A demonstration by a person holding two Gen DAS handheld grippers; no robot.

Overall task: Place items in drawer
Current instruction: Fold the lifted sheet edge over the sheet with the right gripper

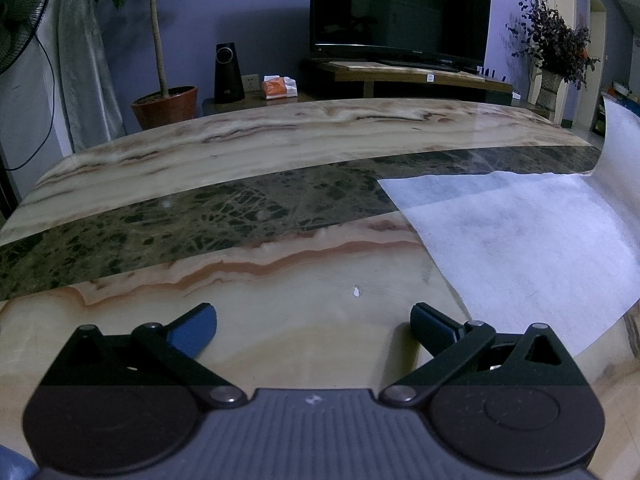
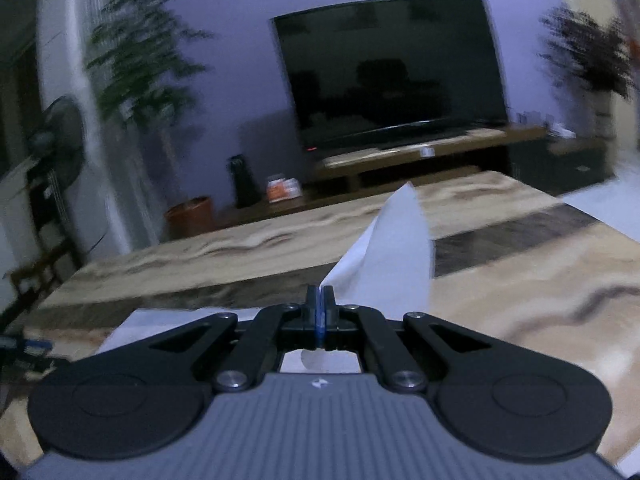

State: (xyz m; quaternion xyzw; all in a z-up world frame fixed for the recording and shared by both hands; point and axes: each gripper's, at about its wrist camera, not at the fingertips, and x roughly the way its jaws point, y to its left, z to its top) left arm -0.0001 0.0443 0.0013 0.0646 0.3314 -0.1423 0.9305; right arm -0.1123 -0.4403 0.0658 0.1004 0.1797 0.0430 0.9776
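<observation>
- Left gripper (image 1: 314, 326), jaws spread, hovers over marble table (image 1: 240, 152); white sheet (image 1: 520, 240) lies at 3 o'clock.
- Right gripper (image 2: 319, 304) pinches the sheet's lifted corner, shown only in the right view.
- TV (image 1: 400, 8) at 12 o'clock.

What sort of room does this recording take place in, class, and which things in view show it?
Most likely a home living room. A large black flat-screen television stands on a low wooden stand, a tall leafy plant in a terracotta pot sits beside it, and a polished marble-patterned table fills the foreground.
</observation>
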